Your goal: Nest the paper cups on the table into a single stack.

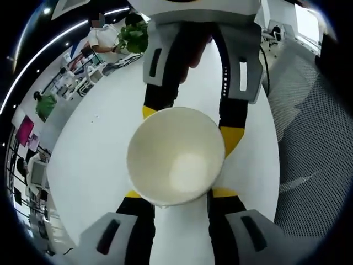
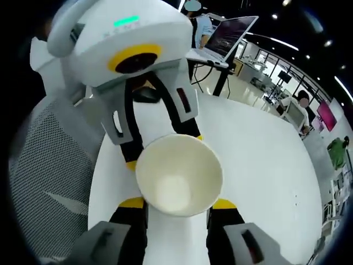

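white and round-edged, the tabletop (image 1: 94,160) is lying under both of our hands, and we are seeing it again in the right gripper view (image 2: 265,165). beyond it an open office is stretching out with desks, screens and ceiling light strips. a green plant (image 1: 134,34) is standing at the far edge in the left gripper view, a person in a pale shirt (image 1: 102,37) sitting just beside it. a grey mesh chair (image 1: 317,143) is sitting beside the tabletop, showing on the other side in the right gripper view (image 2: 44,171). an open laptop (image 2: 223,36) is resting on a stand past the far rim.

we are looking straight down into one white paper cup (image 1: 176,157), upright and open-mouthed, between the two tools. our left tool (image 1: 172,194) is reaching in with its yellow tips (image 1: 132,194) just at the cup's near rim on either side; whether they are pressing the wall or merely flanking it we cannot tell. facing it from across the cup, the right tool is coming in with its own yellow tips touching the far rim.

in the right gripper view the same cup (image 2: 179,175) is sitting between the right tool (image 2: 177,204), whose tips are hugging the near rim, though we cannot tell if it is clenched or released. the left tool is standing opposite, its tips at the cup's far side.
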A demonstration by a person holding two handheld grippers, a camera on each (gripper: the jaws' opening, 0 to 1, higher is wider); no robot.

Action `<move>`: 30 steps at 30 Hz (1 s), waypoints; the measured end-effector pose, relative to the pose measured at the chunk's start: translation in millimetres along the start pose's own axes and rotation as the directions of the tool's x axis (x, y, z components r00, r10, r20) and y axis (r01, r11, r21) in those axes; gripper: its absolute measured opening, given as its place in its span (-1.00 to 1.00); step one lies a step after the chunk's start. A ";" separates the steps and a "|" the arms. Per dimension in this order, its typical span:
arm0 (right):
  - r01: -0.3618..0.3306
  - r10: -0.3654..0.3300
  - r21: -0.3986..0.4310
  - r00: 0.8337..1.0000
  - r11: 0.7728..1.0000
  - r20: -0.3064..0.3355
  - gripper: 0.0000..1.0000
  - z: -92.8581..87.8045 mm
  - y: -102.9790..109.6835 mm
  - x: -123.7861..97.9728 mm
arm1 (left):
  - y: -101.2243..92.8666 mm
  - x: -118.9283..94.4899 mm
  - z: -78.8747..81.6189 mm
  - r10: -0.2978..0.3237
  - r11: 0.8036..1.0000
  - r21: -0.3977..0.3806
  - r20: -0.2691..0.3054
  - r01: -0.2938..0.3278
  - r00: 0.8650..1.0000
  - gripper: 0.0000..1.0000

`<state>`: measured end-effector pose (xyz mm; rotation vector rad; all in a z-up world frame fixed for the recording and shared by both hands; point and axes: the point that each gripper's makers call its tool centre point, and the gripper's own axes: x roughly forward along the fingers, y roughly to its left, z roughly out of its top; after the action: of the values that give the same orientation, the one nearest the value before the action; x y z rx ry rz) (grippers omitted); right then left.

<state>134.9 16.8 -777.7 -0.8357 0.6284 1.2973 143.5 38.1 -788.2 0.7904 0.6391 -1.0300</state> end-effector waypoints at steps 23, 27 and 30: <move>0.044 -0.043 0.073 0.999 0.996 -0.005 -0.21 -25.5 -83.2 6.0 | 66.1 38.6 27.8 0.005 1.000 -0.010 0.007 -0.005 1.000 -0.29; 0.048 -0.048 0.094 0.999 0.994 -0.007 -0.21 -31.4 -94.8 7.3 | 76.3 47.5 29.9 0.001 1.000 -0.011 0.005 -0.001 1.000 -0.30; 0.050 -0.050 0.106 0.999 0.993 -0.011 -0.21 -36.1 -101.6 9.6 | 80.1 49.9 33.3 -0.002 1.000 -0.016 0.005 0.002 1.000 -0.30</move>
<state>238.3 -13.5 -787.9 -0.7658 0.6733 1.2052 239.4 9.7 -786.9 0.7730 0.6436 -1.0275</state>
